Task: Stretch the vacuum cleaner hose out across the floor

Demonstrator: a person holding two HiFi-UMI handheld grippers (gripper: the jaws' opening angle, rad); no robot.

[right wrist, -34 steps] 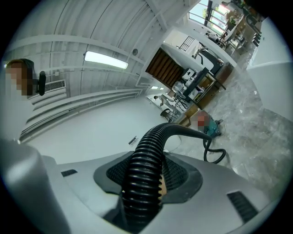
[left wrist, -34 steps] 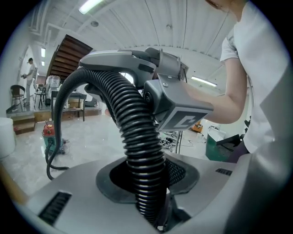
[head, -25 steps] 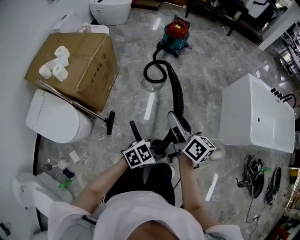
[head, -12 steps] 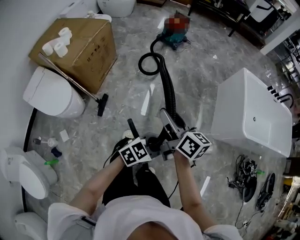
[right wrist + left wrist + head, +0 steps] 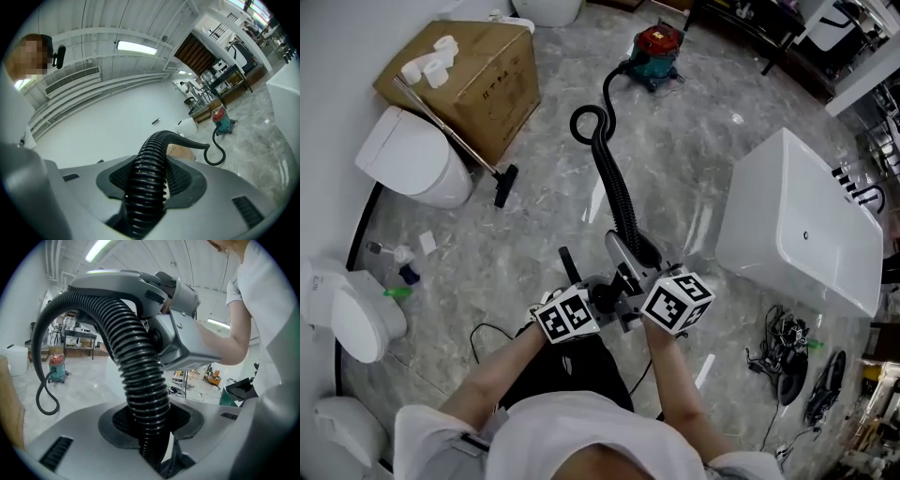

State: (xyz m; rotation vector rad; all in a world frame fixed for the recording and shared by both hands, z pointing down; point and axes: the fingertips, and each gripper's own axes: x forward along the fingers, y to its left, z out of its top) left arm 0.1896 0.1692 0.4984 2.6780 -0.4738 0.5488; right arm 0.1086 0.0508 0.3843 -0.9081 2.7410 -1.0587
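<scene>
Black hose (image 5: 617, 192) — runs from vacuum cleaner (image 5: 656, 49), one loop beside it, far end pinched by left gripper (image 5: 149, 432) and right gripper (image 5: 143, 197). Handling: grip firmly and back steadily away from the cleaner — the loop should open.

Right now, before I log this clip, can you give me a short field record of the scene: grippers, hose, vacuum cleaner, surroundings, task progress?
left gripper: shut on the hose
right gripper: shut on the hose, close beside the left gripper
hose: runs from the grippers to the vacuum cleaner, coiled once near the vacuum cleaner
vacuum cleaner: on the floor at the far end of the room
surroundings: cardboard box, toilet, bathtub
task progress: hose not yet fully straight
</scene>
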